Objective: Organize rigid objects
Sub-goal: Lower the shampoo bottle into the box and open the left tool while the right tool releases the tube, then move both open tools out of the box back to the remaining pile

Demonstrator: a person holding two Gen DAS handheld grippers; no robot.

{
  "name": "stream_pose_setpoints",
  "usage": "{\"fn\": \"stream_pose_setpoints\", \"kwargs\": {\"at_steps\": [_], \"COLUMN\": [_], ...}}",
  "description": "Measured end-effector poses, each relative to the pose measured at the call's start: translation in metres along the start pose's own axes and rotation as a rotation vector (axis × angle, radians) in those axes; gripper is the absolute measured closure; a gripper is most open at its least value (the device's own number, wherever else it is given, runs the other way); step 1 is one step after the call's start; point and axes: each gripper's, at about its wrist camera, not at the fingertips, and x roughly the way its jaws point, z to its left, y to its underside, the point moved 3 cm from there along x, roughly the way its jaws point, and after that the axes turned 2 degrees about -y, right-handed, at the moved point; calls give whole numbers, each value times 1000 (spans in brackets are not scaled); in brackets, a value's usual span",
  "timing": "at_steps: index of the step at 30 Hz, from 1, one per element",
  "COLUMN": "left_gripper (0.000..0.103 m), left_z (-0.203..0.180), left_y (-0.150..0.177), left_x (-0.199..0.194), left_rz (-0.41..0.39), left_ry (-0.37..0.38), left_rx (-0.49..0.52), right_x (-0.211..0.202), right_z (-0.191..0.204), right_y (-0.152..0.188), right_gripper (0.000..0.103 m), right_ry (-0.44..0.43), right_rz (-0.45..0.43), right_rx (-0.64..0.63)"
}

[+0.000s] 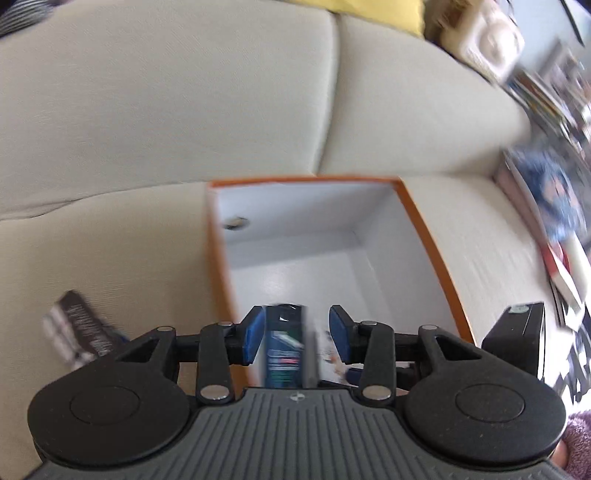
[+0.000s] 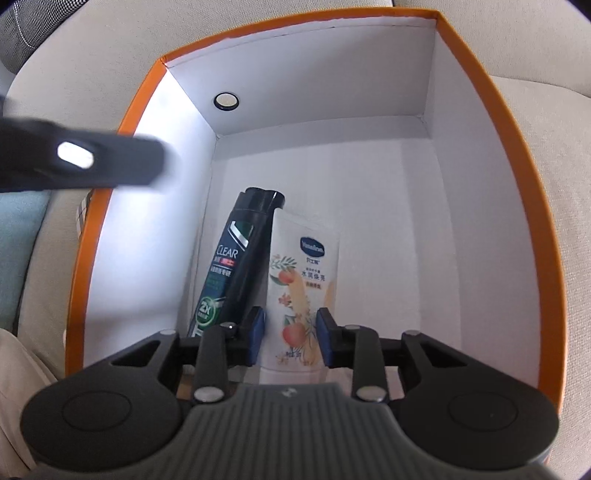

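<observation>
An orange-rimmed white box (image 2: 476, 74) sits on a beige sofa; it also shows in the left wrist view (image 1: 424, 225). Inside it lie a dark Clear shampoo bottle (image 2: 232, 266) and a white Vaseline tube (image 2: 306, 280), side by side. My right gripper (image 2: 290, 338) is inside the box, its blue pads on either side of the tube's lower end with small gaps, so open. My left gripper (image 1: 297, 334) is open above the box's near edge, with the dark bottle (image 1: 284, 343) seen between its pads, not gripped. A blurred black part of the left gripper (image 2: 92, 162) crosses the right wrist view.
A dark packet (image 1: 77, 328) lies on the sofa left of the box. A black box (image 1: 517, 336) stands right of it. Books and cluttered items (image 1: 546, 192) lie at the far right. A yellow cushion (image 1: 384, 11) is at the back. A teal cushion (image 2: 18, 251) is left.
</observation>
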Motion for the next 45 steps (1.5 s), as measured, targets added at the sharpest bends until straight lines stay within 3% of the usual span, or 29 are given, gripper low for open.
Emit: {"fn": "stream_pose_setpoints", "kwargs": {"at_steps": [4,6,15,19,26,33,34,37,45], "left_gripper": [55,55,59,59,66,69,69,70,74], "left_z": [33,27,31,34,34,44,44,45,48], "left_y": [9,-1,8,9,13,9,8,5,-7], "left_x": [-6,3,16,20,24,24,25,28,38], "left_rz": [14,33,57,59,64,44,46,46,56], "left_ry": [8,14,67,77,89,106,111,113,119], "left_rx": [-71,-96,-137,-150,-158,-213,-214,-216,-209], "right_x": [4,5,15,13,6,-11,-12,-2,32], "right_z": [4,6,46,56,52,45,44,45,49], "right_y": [-7,-10,-7,-4,-2,-10,-11,-35,-76], "right_gripper": [70,71,73,77,77,69,70,86,87], "right_ry": [-3,-1,-28,-26,38,-34,-34,-45,-90], "right_rz": [-2,-11,26,51,60,-6,-16,-43,-68], "right_rx": [26,19,-180,-208,-169,-135,-130,-65,30]}}
